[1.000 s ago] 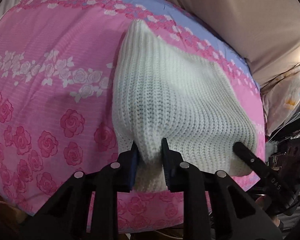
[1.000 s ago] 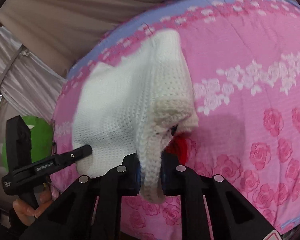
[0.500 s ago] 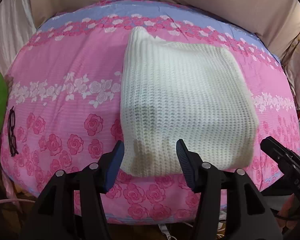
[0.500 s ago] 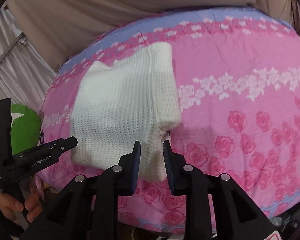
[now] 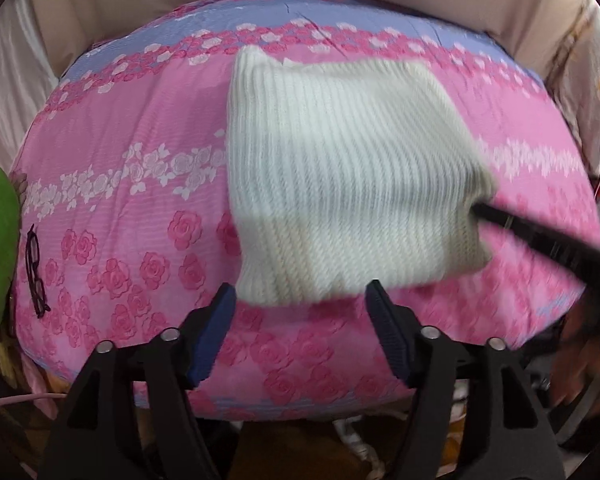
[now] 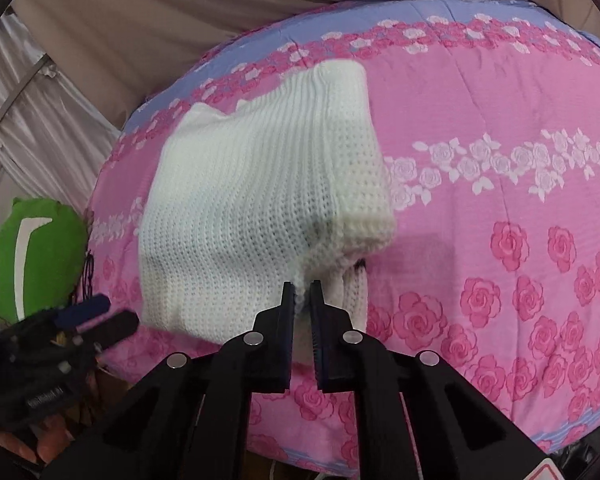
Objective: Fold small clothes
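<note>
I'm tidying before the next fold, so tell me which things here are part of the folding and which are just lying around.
Part of the job:
white knit garment
left gripper, open
right gripper, pinching the garment's edge
pink flowered bedspread

Just lying about:
glasses
green cushion

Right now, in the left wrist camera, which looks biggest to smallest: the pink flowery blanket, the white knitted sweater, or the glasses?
1. Pink rose-print blanket, biggest.
2. White knitted sweater, lying on the blanket.
3. Glasses, smallest, near the blanket's left edge; fisheye distortion there may shrink them.
</note>
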`<act>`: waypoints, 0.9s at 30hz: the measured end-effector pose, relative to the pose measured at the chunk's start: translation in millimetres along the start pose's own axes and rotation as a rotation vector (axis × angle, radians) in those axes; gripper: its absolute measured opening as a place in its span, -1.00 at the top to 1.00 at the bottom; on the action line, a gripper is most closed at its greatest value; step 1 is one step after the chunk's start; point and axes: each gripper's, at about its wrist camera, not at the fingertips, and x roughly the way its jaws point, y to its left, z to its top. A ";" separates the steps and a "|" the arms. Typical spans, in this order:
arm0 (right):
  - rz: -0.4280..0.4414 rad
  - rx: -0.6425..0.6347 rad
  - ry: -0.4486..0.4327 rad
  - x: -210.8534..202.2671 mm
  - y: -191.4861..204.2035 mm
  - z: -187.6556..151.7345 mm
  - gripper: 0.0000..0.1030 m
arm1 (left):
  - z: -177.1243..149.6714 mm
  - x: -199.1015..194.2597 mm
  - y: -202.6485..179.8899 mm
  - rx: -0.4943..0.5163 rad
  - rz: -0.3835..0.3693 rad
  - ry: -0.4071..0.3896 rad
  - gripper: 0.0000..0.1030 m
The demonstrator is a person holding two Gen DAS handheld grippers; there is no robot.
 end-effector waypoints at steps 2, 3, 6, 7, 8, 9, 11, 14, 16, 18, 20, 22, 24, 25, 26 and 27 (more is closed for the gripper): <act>0.003 0.023 0.022 -0.1 -3.9 4.6 0.87 | -12.5 9.6 7.8 0.017 0.027 0.025 -0.34; 0.004 0.042 0.026 0.3 -6.0 4.7 0.79 | -16.3 14.8 12.2 0.011 0.024 0.039 -0.33; 0.034 0.106 0.032 1.0 -14.4 -4.1 0.15 | -20.4 29.5 19.7 -0.004 0.016 0.050 -0.34; 0.024 0.117 0.038 4.2 -14.7 -6.5 -0.03 | -20.0 34.4 18.6 0.011 0.016 0.053 -0.34; 0.012 0.118 0.047 9.4 -13.5 -8.5 -0.13 | -19.6 40.4 15.9 0.031 0.021 0.049 -0.34; 0.005 0.108 0.065 17.5 -12.1 -8.9 -0.13 | -19.0 45.5 13.8 0.045 0.026 0.045 -0.33; -0.002 0.077 0.081 30.1 -7.6 -4.1 0.60 | -14.0 53.1 13.1 0.048 0.038 0.040 0.07; 0.056 0.030 -0.040 1.0 12.1 17.3 0.83 | -0.1 43.0 29.3 -0.063 0.007 0.006 0.36; 0.058 -0.057 -0.157 -33.3 34.0 32.2 0.83 | 6.5 32.2 37.5 -0.114 -0.010 -0.034 0.36; 0.070 -0.122 -0.244 -57.6 49.9 43.1 0.84 | 11.0 29.0 35.2 -0.100 -0.004 -0.054 0.35; 0.039 -0.142 -0.216 -43.4 46.3 43.2 0.84 | 10.9 38.0 27.1 -0.065 0.027 -0.028 0.35; -0.040 -0.114 -0.053 9.0 21.1 29.3 0.84 | 6.1 55.7 24.9 -0.059 0.072 0.024 0.36; -0.048 -0.010 0.114 58.9 -15.1 6.1 0.83 | -0.9 67.3 28.9 -0.099 0.078 0.068 0.36; 0.001 0.045 0.072 53.0 -24.2 1.6 0.83 | -3.5 69.9 32.7 -0.121 0.076 0.084 0.35; 0.013 0.081 0.074 46.7 -26.9 1.8 0.82 | -7.3 67.5 36.9 -0.144 0.067 0.084 0.35; 0.005 0.094 0.058 35.2 -23.6 5.2 0.80 | -8.5 63.9 38.7 -0.153 0.069 0.081 0.35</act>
